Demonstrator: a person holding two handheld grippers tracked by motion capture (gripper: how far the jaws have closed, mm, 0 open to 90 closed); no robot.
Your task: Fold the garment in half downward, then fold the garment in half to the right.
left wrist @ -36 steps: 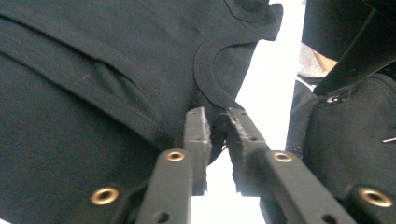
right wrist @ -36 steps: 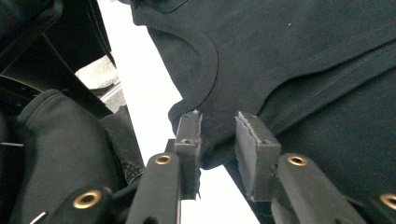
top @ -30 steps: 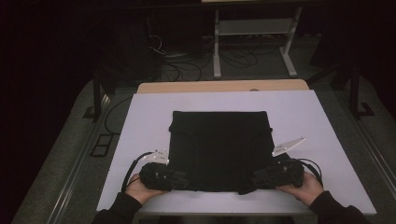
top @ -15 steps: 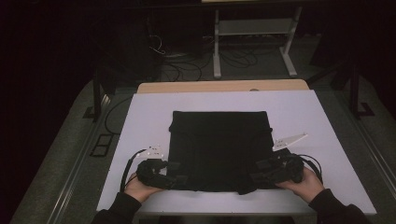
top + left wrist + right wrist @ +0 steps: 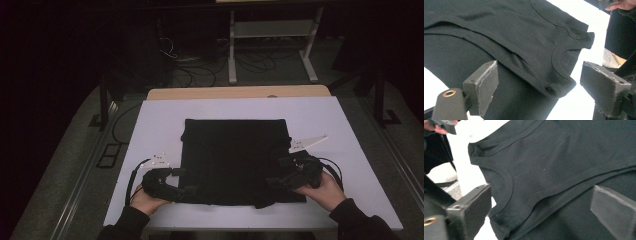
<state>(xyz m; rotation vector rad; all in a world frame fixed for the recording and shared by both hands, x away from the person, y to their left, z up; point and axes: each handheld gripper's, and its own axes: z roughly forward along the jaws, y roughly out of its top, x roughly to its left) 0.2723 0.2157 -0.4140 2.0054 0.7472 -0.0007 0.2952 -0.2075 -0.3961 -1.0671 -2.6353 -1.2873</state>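
Hands of a person enter from the near edge of a white table (image 5: pixel 150 125), each holding a black two-jaw gripper. The left gripper (image 5: pixel 186 192) lies at the near left corner of a folded black garment (image 5: pixel 235 155); its jaws have just been opening and now stand spread, with the dark cloth lying between them and not pinched. The right gripper (image 5: pixel 272 182) sits at the garment's near right corner; its jaws have likewise just been opening and are wide apart, cloth beneath them, nothing clamped. The garment lies flat in the middle of the table, folded into a rough square, with a ribbed curved hem along its near edge. Beyond the table, cables (image 5: pixel 200 70) trail over a dark floor beside a pale metal stand (image 5: pixel 270 45).
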